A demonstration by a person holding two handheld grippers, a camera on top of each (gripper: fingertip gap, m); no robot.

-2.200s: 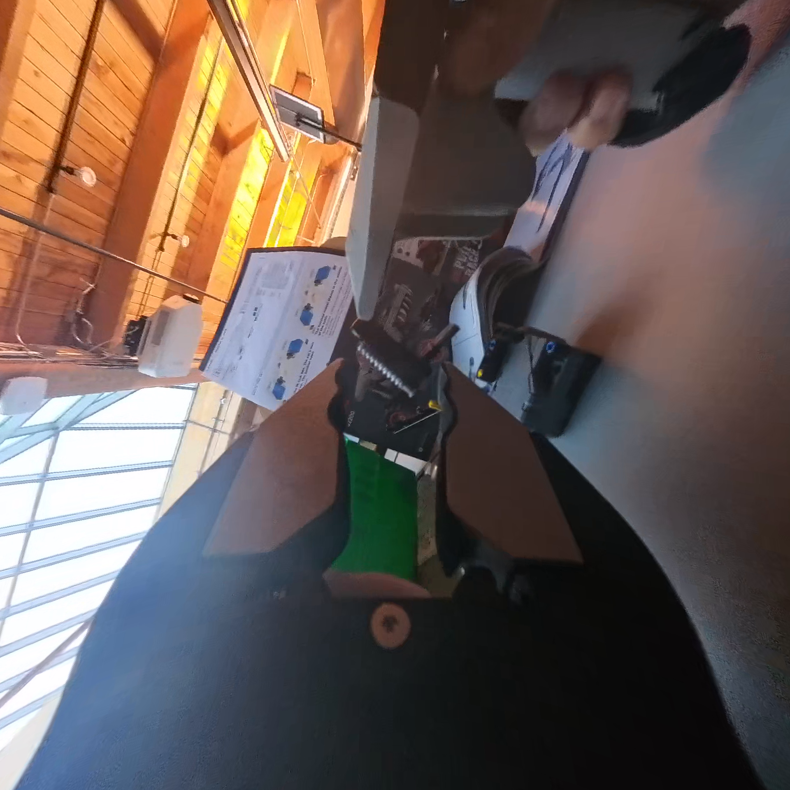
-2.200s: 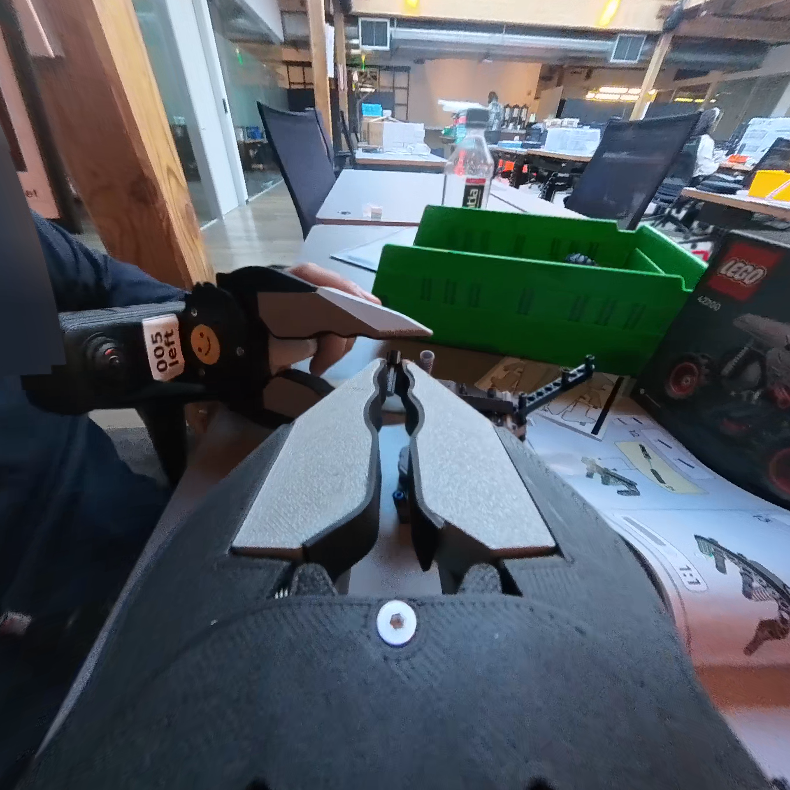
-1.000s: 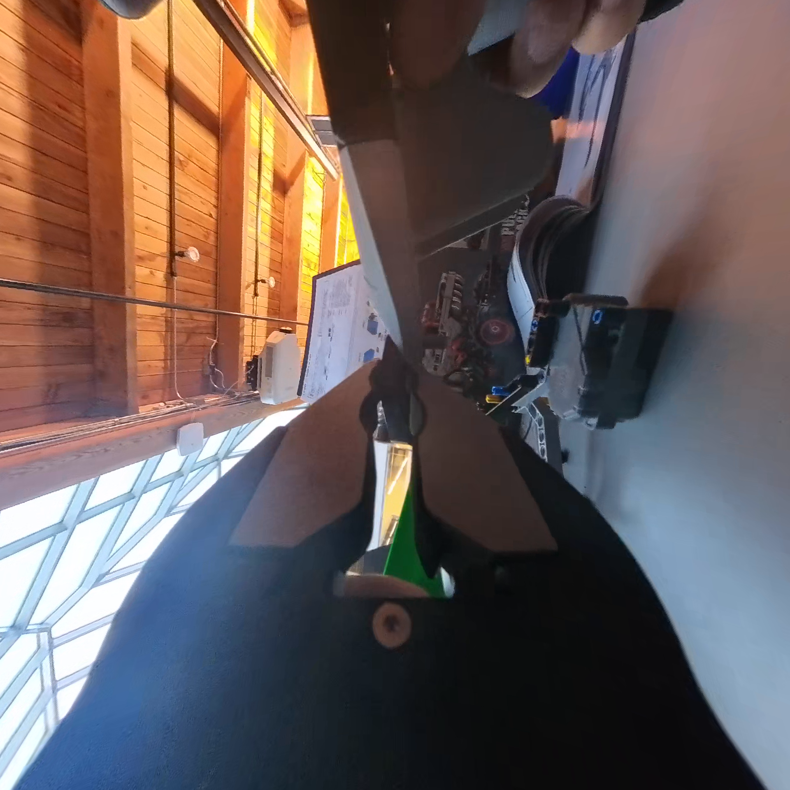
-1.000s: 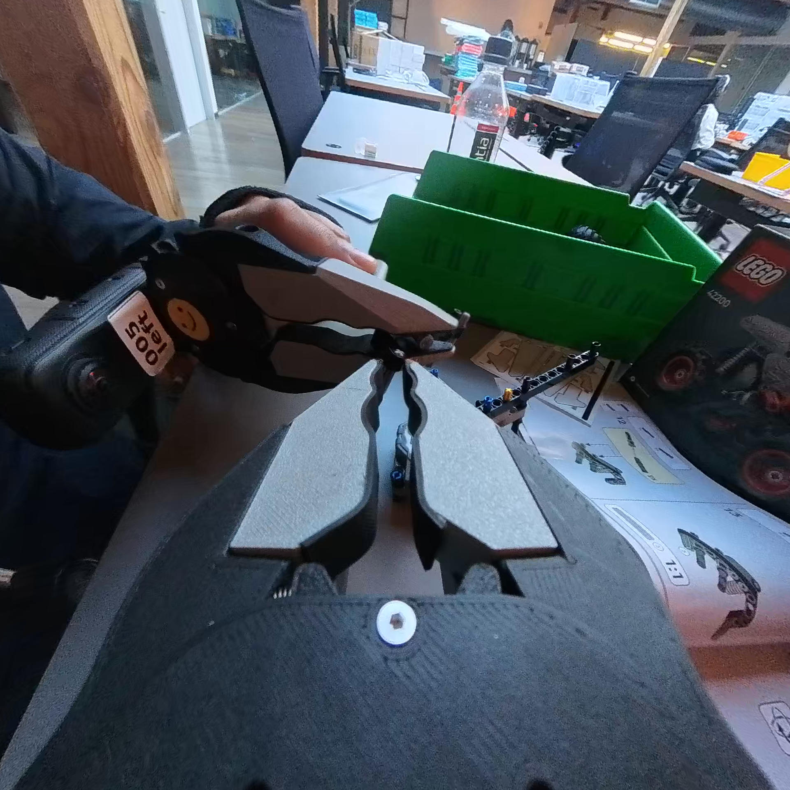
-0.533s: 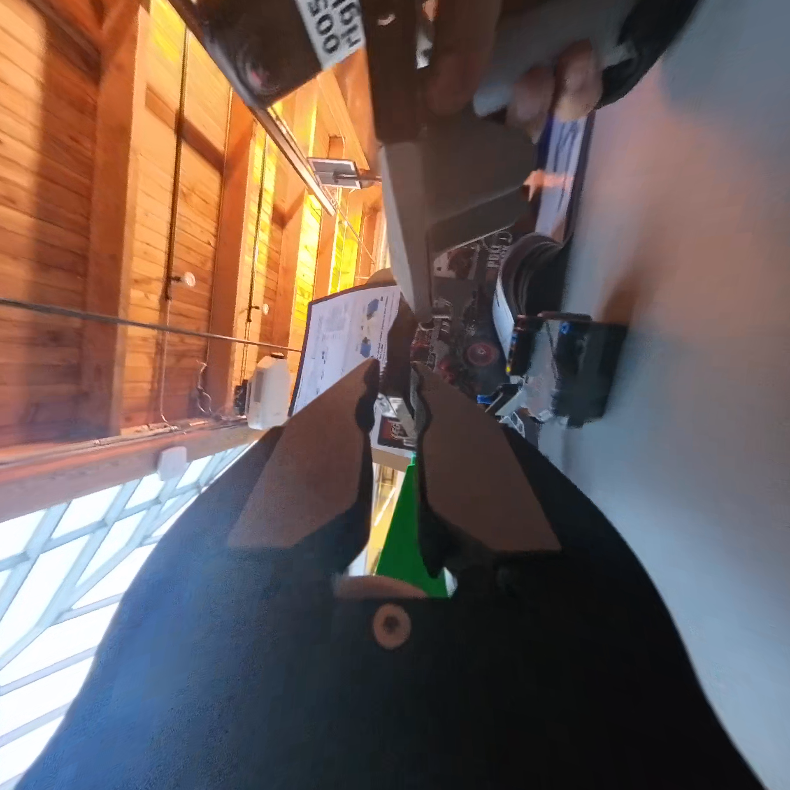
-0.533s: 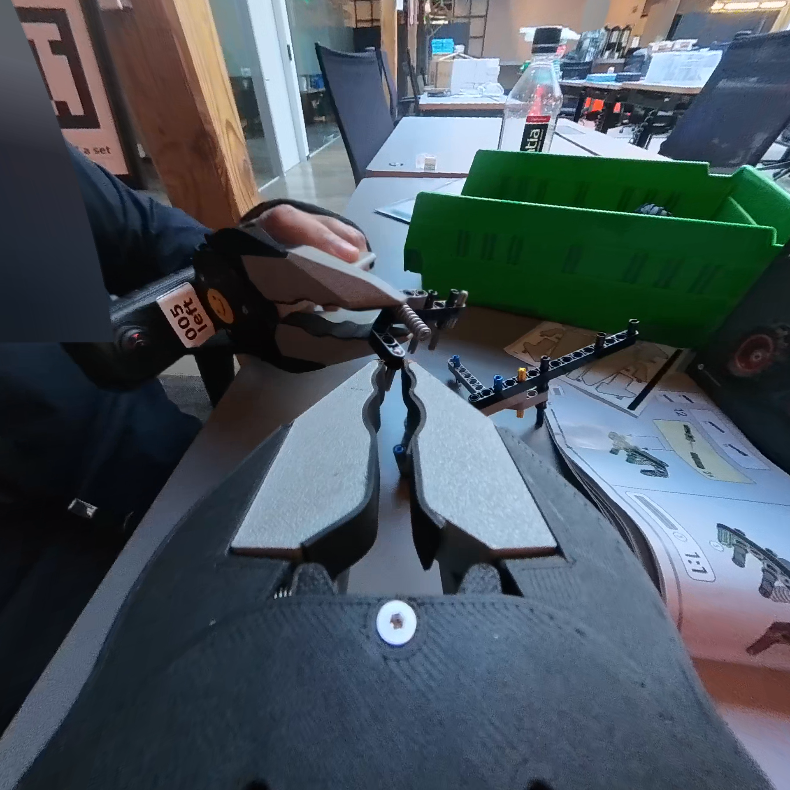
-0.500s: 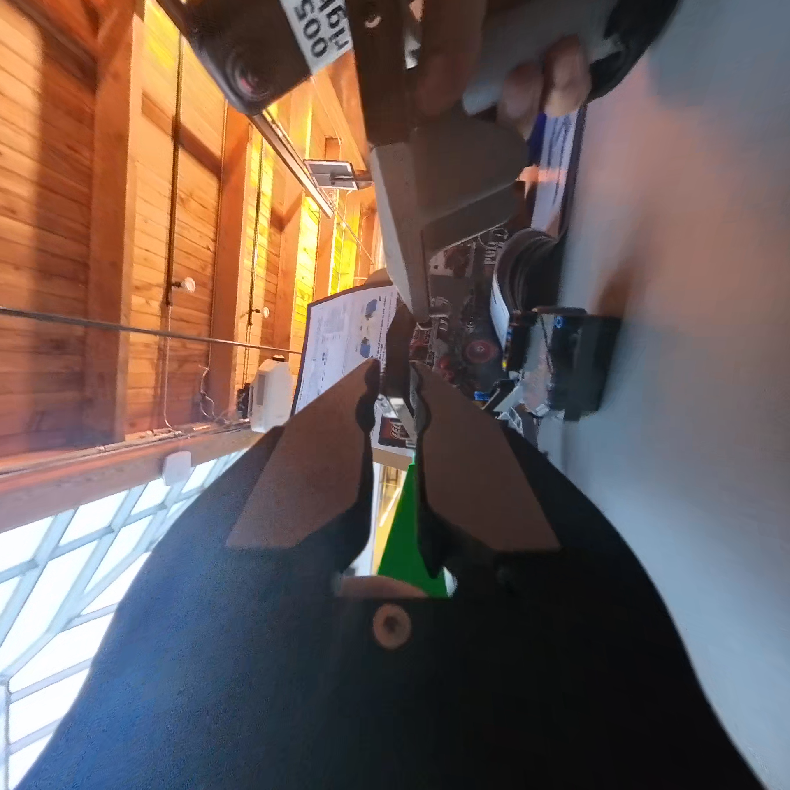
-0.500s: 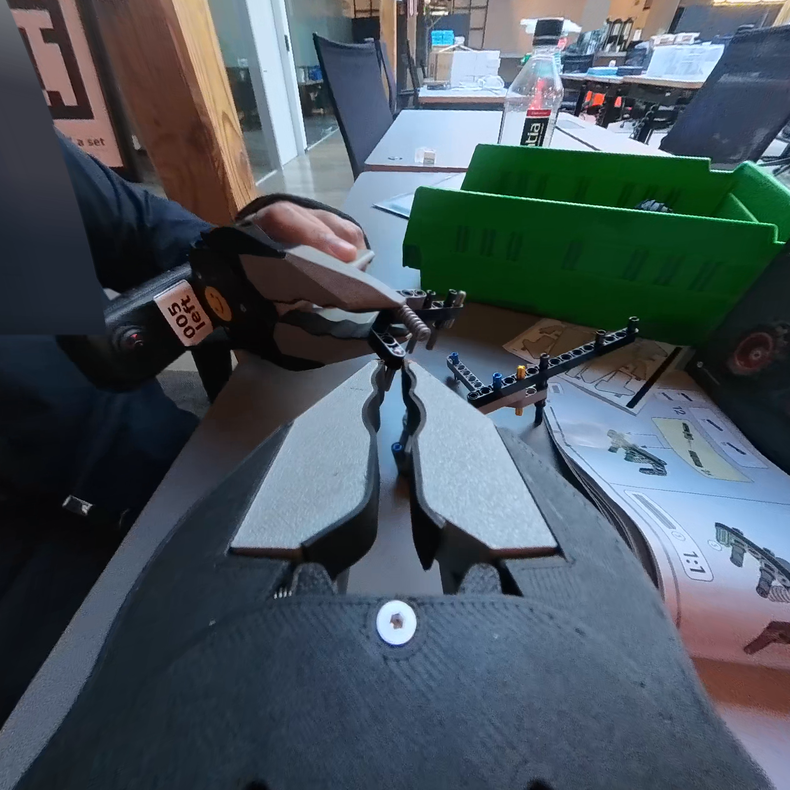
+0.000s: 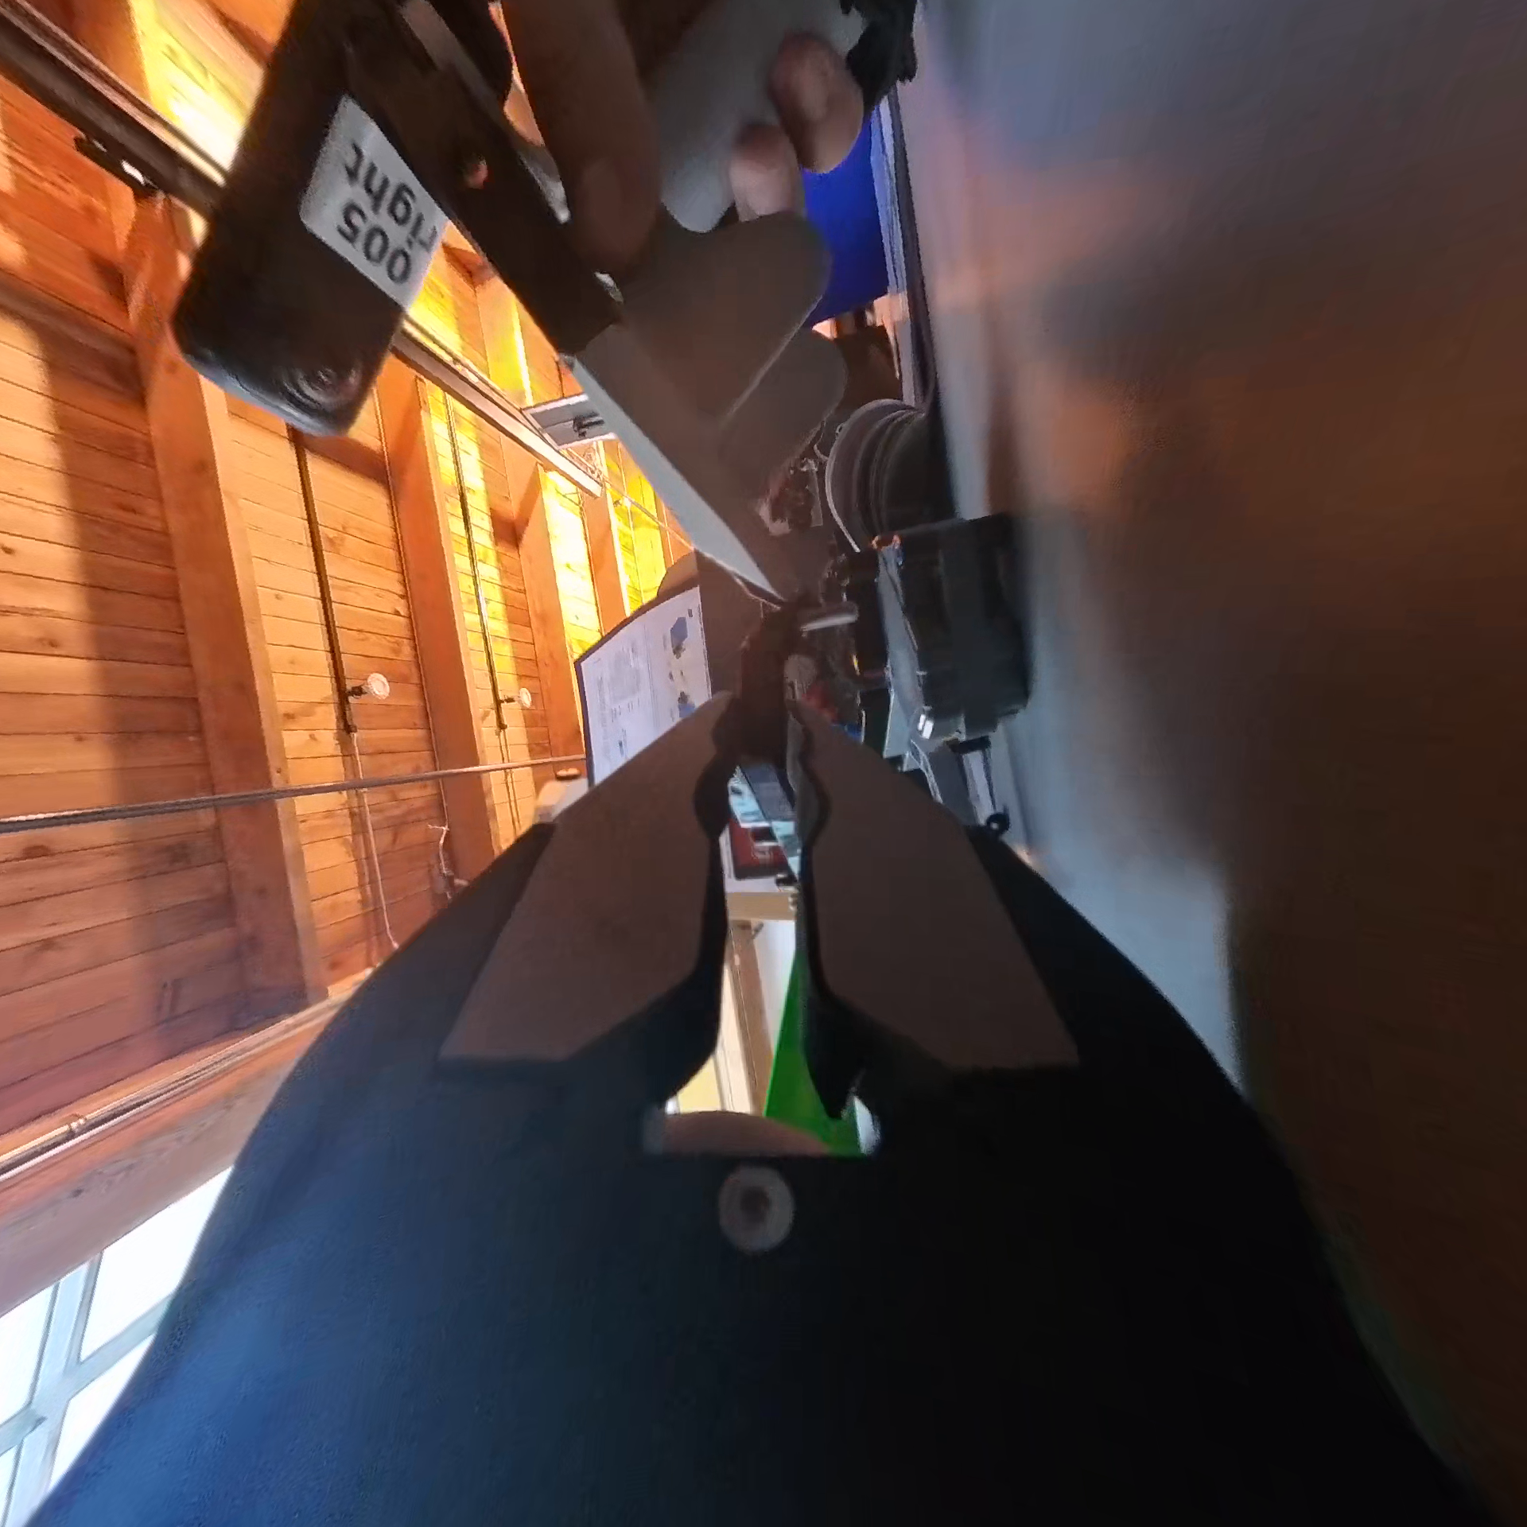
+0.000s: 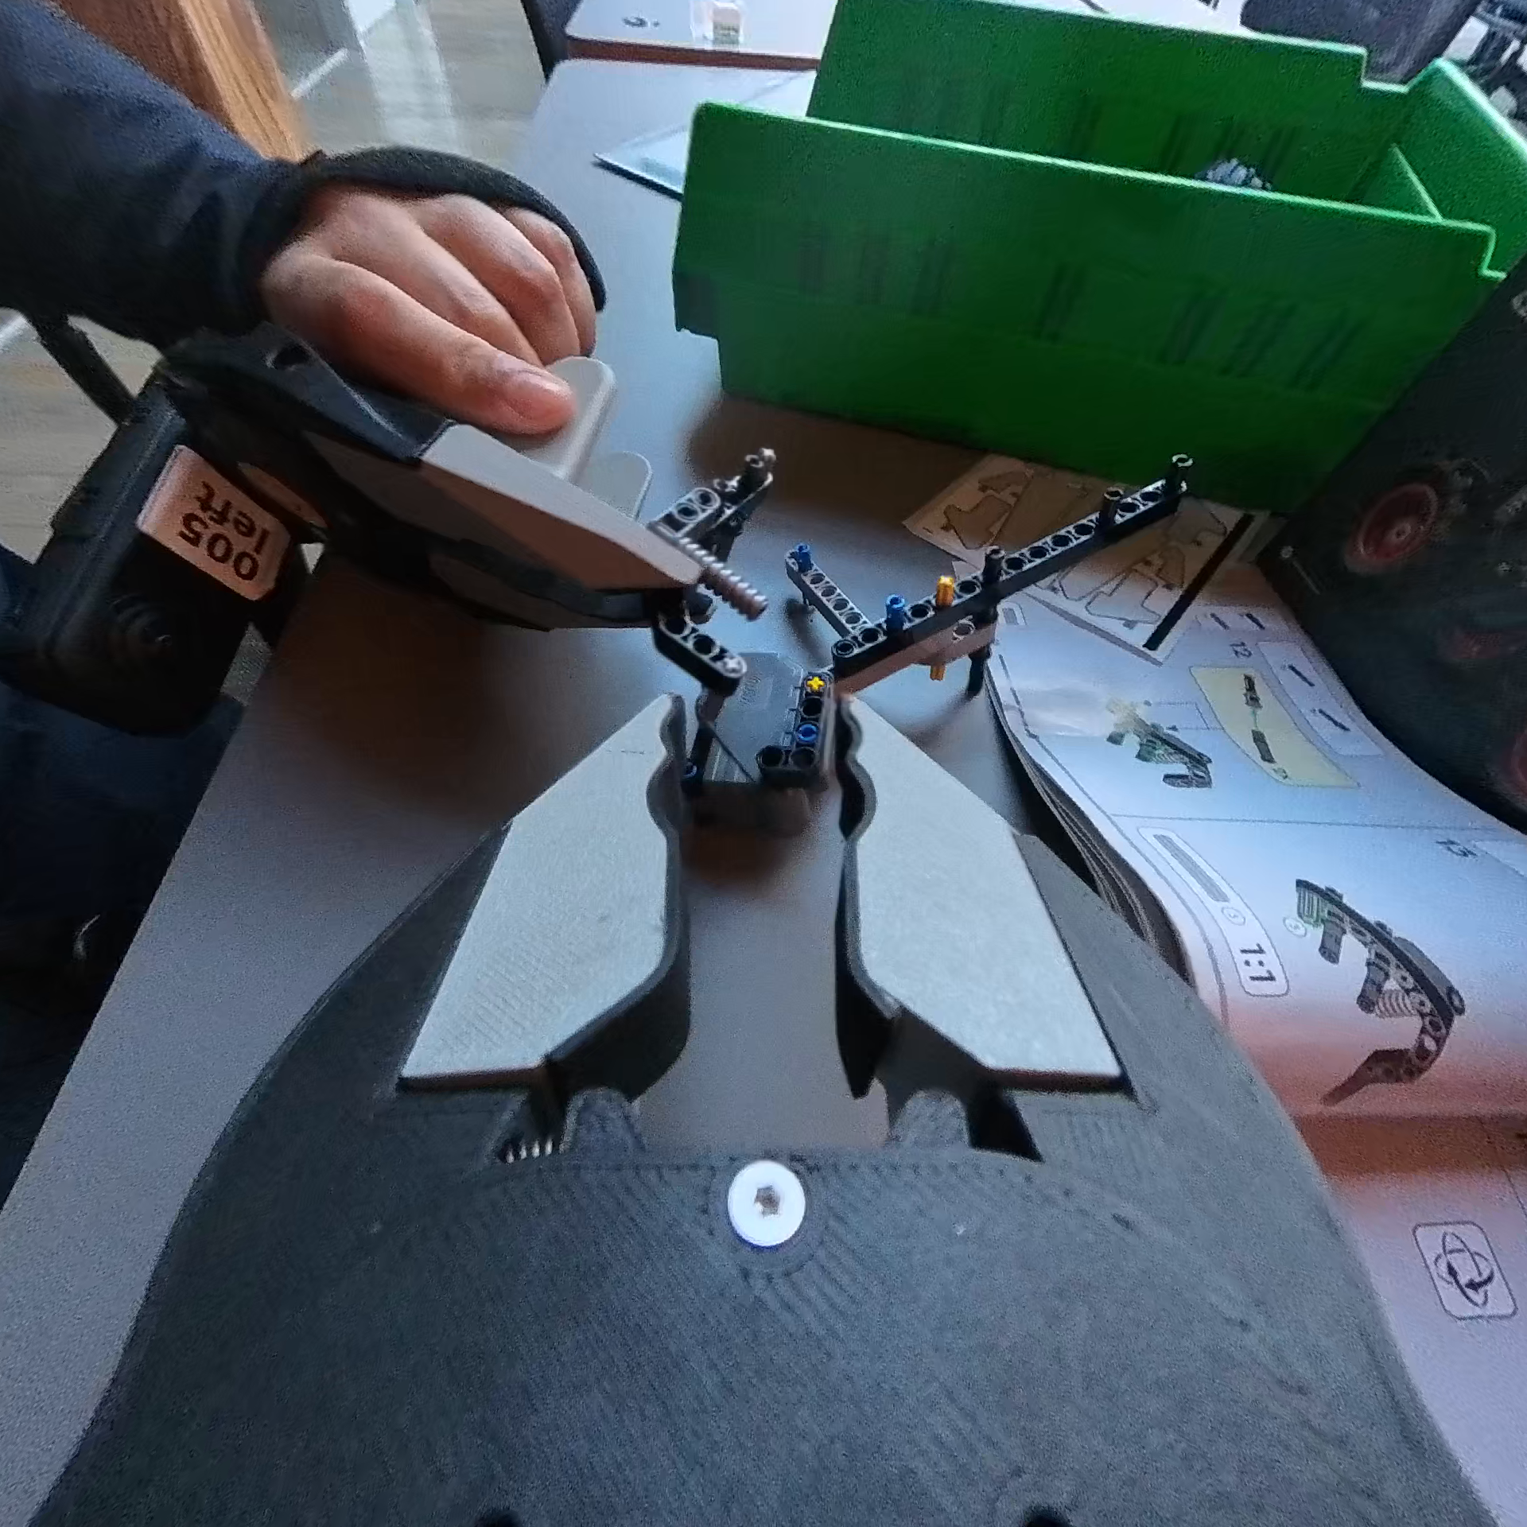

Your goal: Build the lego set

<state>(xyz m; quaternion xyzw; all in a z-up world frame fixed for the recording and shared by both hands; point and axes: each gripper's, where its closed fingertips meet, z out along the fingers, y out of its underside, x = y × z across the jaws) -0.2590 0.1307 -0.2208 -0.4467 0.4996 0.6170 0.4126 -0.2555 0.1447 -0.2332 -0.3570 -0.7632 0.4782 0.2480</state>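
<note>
Left wrist view: left gripper (image 9: 762,711) pinched a dark lego piece (image 9: 764,677), detail lost to blur, right wrist view: right gripper (image 10: 756,715) spread around a black assembly (image 10: 773,735) on the table (image 10: 347,826), black studded beam frame (image 10: 975,578) near green bin (image 10: 1033,273), manual (image 10: 1223,793) alongside.

An office-like workspace with a timber interior: horizontal wood-plank walls (image 9: 124,661) and beams, a skylight-style grid of panes (image 9: 66,1363), a second grey desk (image 10: 661,25) beyond the dark grey tabletop (image 10: 372,785).
</note>
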